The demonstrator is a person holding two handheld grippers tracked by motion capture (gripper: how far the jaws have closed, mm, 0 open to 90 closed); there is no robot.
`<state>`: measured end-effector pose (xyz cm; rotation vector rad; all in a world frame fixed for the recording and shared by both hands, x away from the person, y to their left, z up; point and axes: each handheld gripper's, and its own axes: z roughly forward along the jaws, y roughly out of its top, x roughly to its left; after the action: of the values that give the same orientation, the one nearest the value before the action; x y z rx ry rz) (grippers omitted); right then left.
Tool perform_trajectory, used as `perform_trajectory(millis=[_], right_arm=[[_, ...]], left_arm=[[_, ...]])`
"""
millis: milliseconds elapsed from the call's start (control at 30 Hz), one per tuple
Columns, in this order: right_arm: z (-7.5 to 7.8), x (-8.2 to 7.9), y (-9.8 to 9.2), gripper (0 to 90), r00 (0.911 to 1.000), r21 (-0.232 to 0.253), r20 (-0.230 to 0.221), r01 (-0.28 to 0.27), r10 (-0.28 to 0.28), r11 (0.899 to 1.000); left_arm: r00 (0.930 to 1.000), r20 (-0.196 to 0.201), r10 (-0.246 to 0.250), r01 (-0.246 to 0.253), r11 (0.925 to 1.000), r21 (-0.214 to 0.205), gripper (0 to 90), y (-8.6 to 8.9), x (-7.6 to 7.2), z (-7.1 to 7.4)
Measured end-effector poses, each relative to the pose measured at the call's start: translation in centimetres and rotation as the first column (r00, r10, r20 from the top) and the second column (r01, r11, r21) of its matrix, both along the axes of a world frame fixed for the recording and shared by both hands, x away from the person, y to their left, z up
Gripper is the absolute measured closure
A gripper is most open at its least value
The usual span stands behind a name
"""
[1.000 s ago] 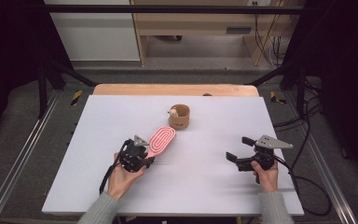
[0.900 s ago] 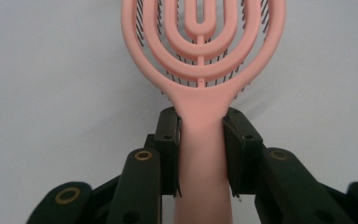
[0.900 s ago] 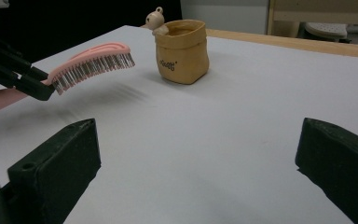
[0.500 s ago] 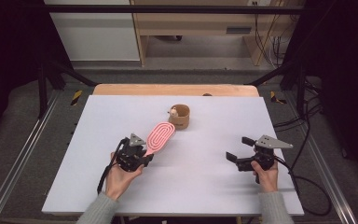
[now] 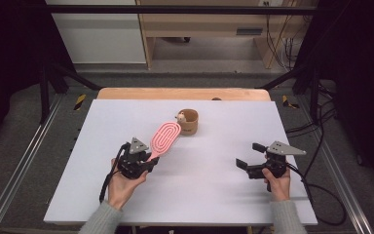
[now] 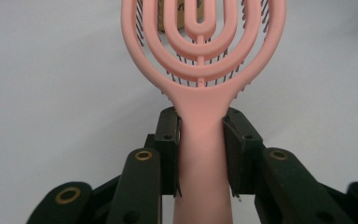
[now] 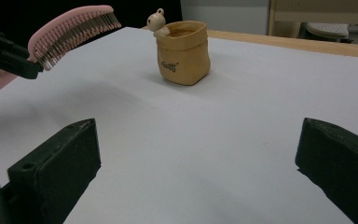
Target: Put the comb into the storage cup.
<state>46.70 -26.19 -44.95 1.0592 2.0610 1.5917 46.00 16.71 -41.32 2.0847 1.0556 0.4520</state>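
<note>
A pink hairbrush (image 5: 164, 138) with looped ribs is held off the white table (image 5: 126, 112), its head pointing toward a small tan pouch (image 5: 189, 122) with a little bear figure on its rim. My left gripper (image 5: 146, 163) is shut on the brush's handle (image 6: 200, 154), a jaw pressed on each side. The right gripper view shows the brush (image 7: 72, 32) raised, bristles down, left of the pouch (image 7: 184, 51). My right gripper (image 5: 251, 156) rests at the table's right front, open with nothing between its jaws.
A wooden strip (image 5: 182, 93) borders the table's far edge. Beyond it stand wooden furniture (image 5: 204, 24) and cables on the floor. Metal rails (image 5: 22, 161) run along the left side.
My left gripper has lifted and carried the brush slightly forward toward the pouch. The right gripper has stayed in place.
</note>
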Motion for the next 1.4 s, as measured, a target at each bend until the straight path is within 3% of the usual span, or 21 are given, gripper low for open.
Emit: perform_trajectory(millis=[467,867,1000,1400], right_arm=[[0.2,-0.1,0.5,0.3,1.0000,0.005,0.002,-0.002,0.002,1.000],[0.4,-0.1,0.6,0.4,1.0000,0.014,0.006,-0.003,0.003,1.000],[0.5,-0.1,0.6,0.3,1.0000,0.017,0.006,0.000,-0.001,1.000],[1.4,-0.4,1.0,0.4,0.9996,0.037,0.026,-0.001,0.000,0.999]], left_arm=[[0.9961,0.088,0.006,-0.005,0.9998,-0.021,69.4,0.0,-0.8,1.0],[0.9926,0.121,0.012,-0.007,0.9993,-0.037,69.4,-0.2,-1.2,2.0],[0.9880,0.153,0.020,-0.014,0.9990,-0.043,69.4,-0.3,-1.5,2.8],[0.9827,0.185,0.010,0.007,0.9958,-0.091,69.4,-2.1,-2.0,4.1]])
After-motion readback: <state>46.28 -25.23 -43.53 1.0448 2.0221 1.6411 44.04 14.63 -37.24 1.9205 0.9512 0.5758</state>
